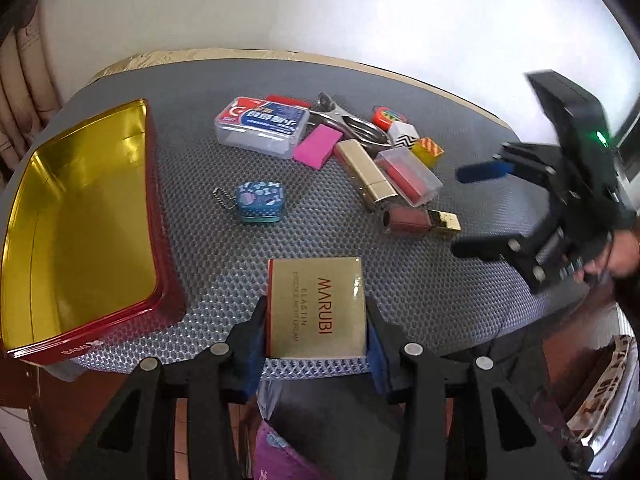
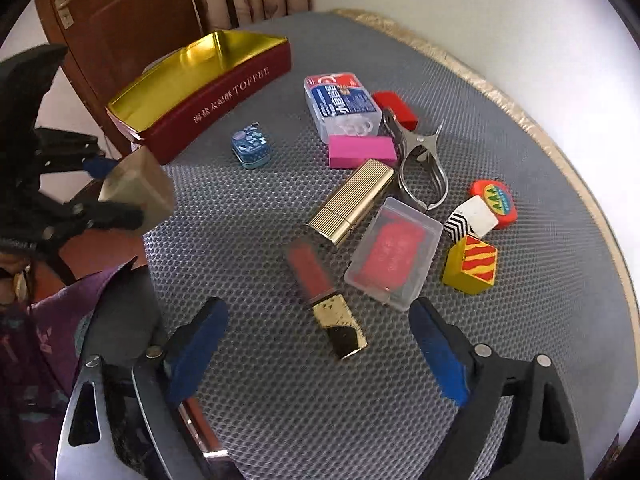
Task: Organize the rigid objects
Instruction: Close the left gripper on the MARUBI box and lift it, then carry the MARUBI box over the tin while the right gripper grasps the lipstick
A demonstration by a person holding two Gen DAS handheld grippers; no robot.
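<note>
My left gripper (image 1: 316, 320) is shut on a gold MARUBI box (image 1: 316, 306) and holds it just over the mat's near edge; it also shows in the right wrist view (image 2: 138, 188). A red toffee tin (image 1: 76, 224) with a gold, empty inside lies to its left, also in the right wrist view (image 2: 208, 92). My right gripper (image 2: 320, 344) is open and empty over the mat, with a red lip gloss tube with a gold cap (image 2: 326, 296) between its fingers. In the left wrist view the right gripper (image 1: 476, 208) is at the right.
On the grey mat (image 2: 280, 400) lie a small blue tin (image 2: 252, 145), a floss box (image 2: 342, 98), a pink block (image 2: 362, 152), a gold ribbed case (image 2: 352, 200), a metal clip (image 2: 420, 164), a clear box with a red card (image 2: 394, 252), and painted blocks (image 2: 470, 264).
</note>
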